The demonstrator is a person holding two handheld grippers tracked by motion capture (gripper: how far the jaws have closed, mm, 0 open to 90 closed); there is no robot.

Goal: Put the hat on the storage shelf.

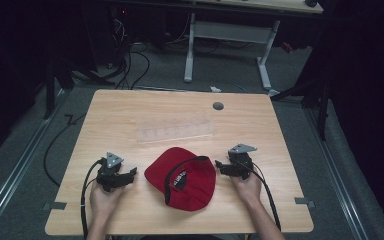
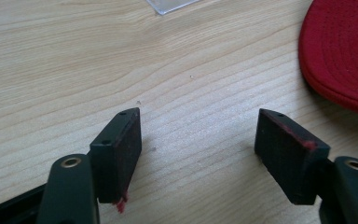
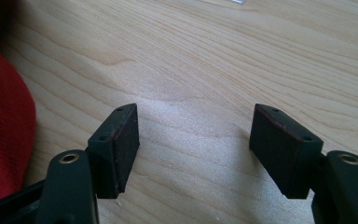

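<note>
cap: red cap (image 1: 182,177) lies on the table (image 1: 130,115) between both grippers, untouched
left gripper (image 1: 130,175): jaws wide, empty; just left of the cap
right gripper (image 1: 219,165): jaws wide, empty; near the cap's right edge
progress: looks like the start; grasp not yet made, all handling left
high view: clear plastic tray (image 1: 176,131) behind the cap; gripper views give the bare wood between jaws

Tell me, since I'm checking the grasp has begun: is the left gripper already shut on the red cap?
No, the left gripper has its fingers spread wide over bare table, with the red cap off to the side.
</note>
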